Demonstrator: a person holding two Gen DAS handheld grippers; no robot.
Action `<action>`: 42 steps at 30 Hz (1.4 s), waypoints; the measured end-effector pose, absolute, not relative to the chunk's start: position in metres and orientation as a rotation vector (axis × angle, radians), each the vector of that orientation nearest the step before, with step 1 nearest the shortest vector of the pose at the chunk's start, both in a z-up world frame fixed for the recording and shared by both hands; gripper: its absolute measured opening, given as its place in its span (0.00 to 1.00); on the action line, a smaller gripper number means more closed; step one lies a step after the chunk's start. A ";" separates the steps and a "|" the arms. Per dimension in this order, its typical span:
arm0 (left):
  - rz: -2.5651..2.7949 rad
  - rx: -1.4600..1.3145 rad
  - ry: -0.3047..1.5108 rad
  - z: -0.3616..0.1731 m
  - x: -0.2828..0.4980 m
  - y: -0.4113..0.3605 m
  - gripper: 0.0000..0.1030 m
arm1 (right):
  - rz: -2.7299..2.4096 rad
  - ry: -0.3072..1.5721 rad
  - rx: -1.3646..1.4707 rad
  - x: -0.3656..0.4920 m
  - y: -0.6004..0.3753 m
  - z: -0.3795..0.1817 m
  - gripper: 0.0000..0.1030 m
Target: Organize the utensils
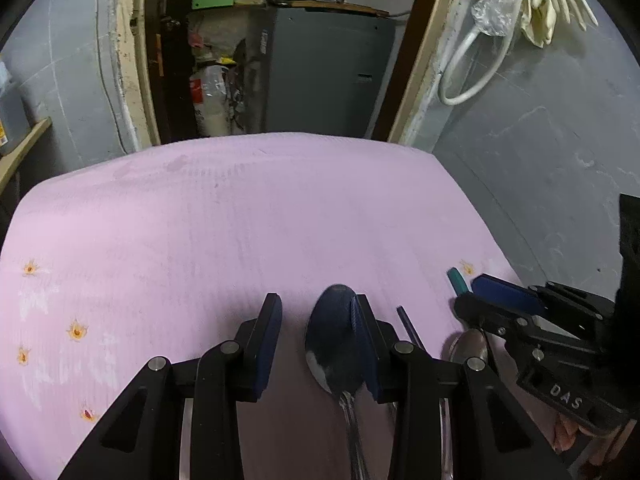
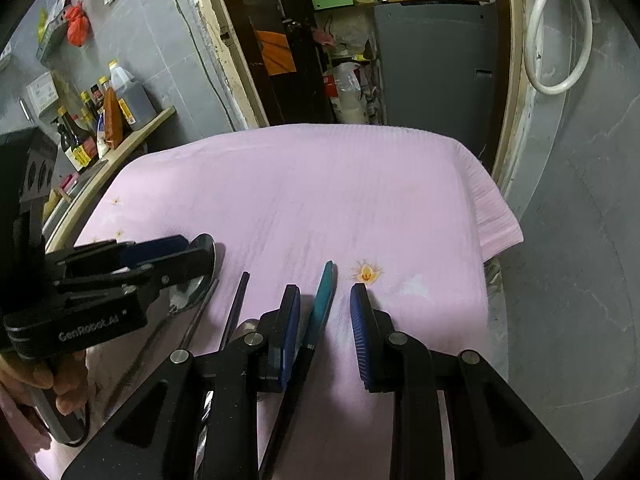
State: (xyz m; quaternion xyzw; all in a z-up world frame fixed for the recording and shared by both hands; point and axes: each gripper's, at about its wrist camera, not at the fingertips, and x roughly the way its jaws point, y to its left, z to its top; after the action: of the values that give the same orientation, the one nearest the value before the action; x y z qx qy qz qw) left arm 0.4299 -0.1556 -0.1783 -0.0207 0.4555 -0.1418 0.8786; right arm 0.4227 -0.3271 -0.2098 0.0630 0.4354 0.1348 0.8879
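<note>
A large steel spoon [image 1: 332, 332] lies on the pink cloth [image 1: 200, 220], bowl forward, between the fingers of my left gripper [image 1: 316, 312], which is open with its right pad against the bowl. The spoon also shows in the right wrist view [image 2: 192, 284], partly hidden by the left gripper [image 2: 160, 256]. My right gripper [image 2: 326, 300] is open around a teal-tipped dark utensil [image 2: 322, 300] lying on the cloth [image 2: 320, 200]. Two dark chopsticks [image 2: 236, 304] lie between spoon and teal utensil. A second spoon [image 1: 468, 346] is partly hidden under the right gripper [image 1: 480, 292].
Grey walls stand on the right [image 2: 580, 240]. A doorway with a grey cabinet [image 1: 320, 72] is behind the table. A wooden shelf with sauce bottles [image 2: 100, 112] stands to the left. The cloth's right edge [image 2: 500, 220] hangs over the table corner.
</note>
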 end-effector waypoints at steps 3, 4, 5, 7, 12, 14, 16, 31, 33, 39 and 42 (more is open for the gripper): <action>-0.317 -0.059 0.964 -0.177 0.426 -0.154 0.26 | 0.274 0.914 0.133 0.425 -0.327 -0.211 0.22; -0.320 -0.065 0.969 -0.178 0.425 -0.154 0.23 | 0.272 0.919 0.123 0.425 -0.325 -0.211 0.22; -0.322 -0.073 0.977 -0.178 0.424 -0.153 0.18 | 0.271 0.925 0.113 0.425 -0.323 -0.211 0.23; -0.314 -0.085 0.986 -0.179 0.424 -0.150 0.13 | 0.270 0.940 0.099 0.426 -0.321 -0.210 0.23; -0.311 -0.136 1.007 -0.177 0.420 -0.145 0.06 | 0.267 1.001 0.089 0.434 -0.318 -0.207 0.09; -0.308 -0.138 1.011 -0.175 0.418 -0.146 0.05 | 0.278 1.016 0.143 0.435 -0.323 -0.207 0.08; -0.300 -0.131 1.012 -0.170 0.415 -0.148 0.04 | 0.282 1.021 0.188 0.433 -0.329 -0.207 0.08; -0.266 -0.040 0.867 -0.114 0.350 -0.154 0.02 | 0.293 0.745 0.286 0.346 -0.355 -0.126 0.07; -0.253 -0.025 0.827 -0.104 0.337 -0.155 0.02 | 0.284 0.714 0.279 0.333 -0.358 -0.116 0.07; -0.194 -0.016 0.680 -0.076 0.289 -0.155 0.02 | 0.247 0.622 0.253 0.287 -0.362 -0.081 0.07; -0.176 -0.019 0.623 -0.064 0.269 -0.148 0.02 | 0.234 0.591 0.248 0.265 -0.362 -0.067 0.07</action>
State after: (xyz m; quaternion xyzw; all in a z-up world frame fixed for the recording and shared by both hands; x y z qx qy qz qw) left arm 0.2693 -0.1475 -0.0643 -0.0093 0.3062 -0.0866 0.9480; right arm 0.2654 -0.3621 -0.0670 0.1217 0.2896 0.1148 0.9424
